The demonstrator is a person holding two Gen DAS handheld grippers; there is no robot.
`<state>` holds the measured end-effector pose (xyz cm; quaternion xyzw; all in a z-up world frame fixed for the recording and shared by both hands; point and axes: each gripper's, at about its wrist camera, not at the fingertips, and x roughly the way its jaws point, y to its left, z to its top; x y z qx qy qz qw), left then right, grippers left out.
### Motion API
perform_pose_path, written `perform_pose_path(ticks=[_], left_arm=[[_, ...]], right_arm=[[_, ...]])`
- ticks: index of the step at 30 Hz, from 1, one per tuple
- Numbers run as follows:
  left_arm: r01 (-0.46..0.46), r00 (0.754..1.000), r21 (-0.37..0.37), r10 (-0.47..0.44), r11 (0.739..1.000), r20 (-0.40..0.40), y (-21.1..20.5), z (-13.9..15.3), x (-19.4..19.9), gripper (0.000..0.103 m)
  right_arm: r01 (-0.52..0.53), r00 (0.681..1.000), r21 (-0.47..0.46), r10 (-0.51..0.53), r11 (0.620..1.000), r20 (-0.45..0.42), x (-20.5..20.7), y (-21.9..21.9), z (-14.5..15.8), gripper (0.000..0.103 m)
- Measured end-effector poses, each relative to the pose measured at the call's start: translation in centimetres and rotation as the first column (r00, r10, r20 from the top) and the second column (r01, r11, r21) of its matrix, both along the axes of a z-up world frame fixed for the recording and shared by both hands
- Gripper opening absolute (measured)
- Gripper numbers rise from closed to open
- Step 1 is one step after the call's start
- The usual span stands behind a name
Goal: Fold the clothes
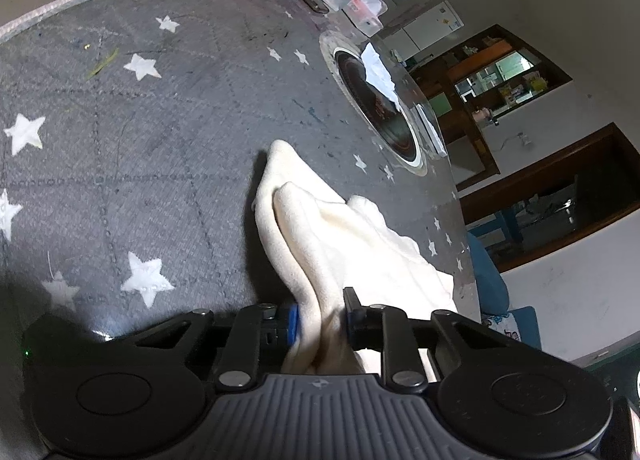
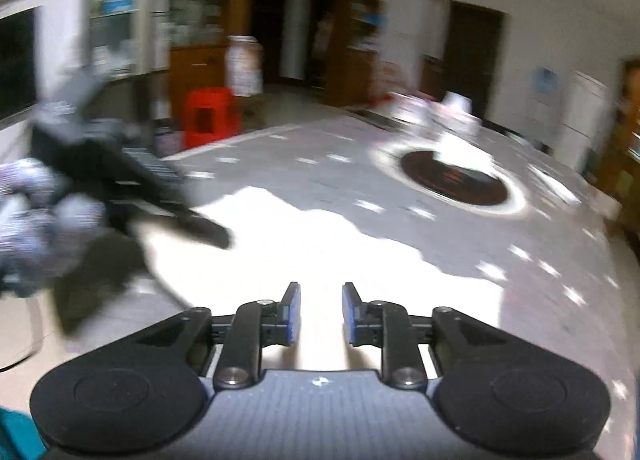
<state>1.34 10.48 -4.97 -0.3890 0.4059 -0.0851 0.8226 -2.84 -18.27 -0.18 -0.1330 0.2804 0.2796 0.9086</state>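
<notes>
Our left gripper point(image 1: 320, 316) pinches a bunched fold of the cream garment point(image 1: 320, 228), which trails onto the star-patterned table point(image 1: 140, 148). Our right gripper point(image 2: 320, 314) hangs parted, holding nothing, above the blurred cloth; beyond sits a dark round plate point(image 1: 376, 108).

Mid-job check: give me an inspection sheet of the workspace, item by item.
Surface: grey star-print tablecloth with a dark round inset.
Job's things: cream garment, bunched, one end lifted.
Clutter: white packets at the far edge; crumpled paper on the inset.
Grippers: left gripper shut on the garment; right gripper open above it, view blurred.
Cables: nothing seen.
Surroundings: red stool, wooden shelves.
</notes>
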Motion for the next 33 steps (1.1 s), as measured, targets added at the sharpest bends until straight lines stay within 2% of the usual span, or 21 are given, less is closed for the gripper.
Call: perform_pose_path(ticks=[3,6,8,14,20,23,24,27,33], left_arm=[[0.005,1.000,0.023,-0.005,1.000,0.005,-0.1,0.2,-0.1,0.023],[0.010,1.000,0.042,-0.010,0.999,0.006,-0.2,0.4,-0.1,0.023],[0.012,1.000,0.048,-0.012,0.999,0.006,-0.3,0.4,-0.1,0.023],[0.015,1.000,0.067,-0.016,0.998,0.009,-0.5,0.5,-0.1,0.023],[0.023,1.000,0.084,-0.024,0.996,0.013,-0.7,0.6,0.1,0.024],[0.026,1.000,0.100,-0.028,0.995,0.014,-0.9,0.8,0.1,0.023],[0.029,0.999,0.107,-0.030,0.994,0.014,-1.0,0.8,0.1,0.023],[0.037,0.999,0.124,-0.040,0.992,0.017,-1.2,1.1,0.3,0.022],[0.078,0.993,0.161,-0.091,0.984,0.075,-2.4,3.4,1.0,0.019]], right_arm=[[0.126,0.992,0.006,-0.126,0.992,-0.022,2.6,-2.9,-0.9,0.026],[0.228,0.971,0.052,-0.224,0.972,-0.079,4.7,-5.6,-1.8,0.028],[0.269,0.958,0.094,-0.257,0.958,-0.127,5.9,-6.9,-2.3,0.032],[0.352,0.921,0.207,-0.298,0.913,-0.253,8.3,-9.0,-3.7,0.034],[0.372,0.911,0.254,-0.299,0.893,-0.283,9.0,-8.9,-4.4,0.034],[0.362,0.913,0.272,-0.280,0.891,-0.299,9.1,-8.7,-4.4,0.017],[0.361,0.912,0.282,-0.274,0.889,-0.305,9.0,-8.7,-4.4,0.015],[0.356,0.918,0.301,-0.271,0.885,-0.289,8.4,-8.7,-3.9,0.012],[0.334,0.937,0.338,-0.271,0.880,-0.221,6.9,-9.3,-1.7,0.010]])
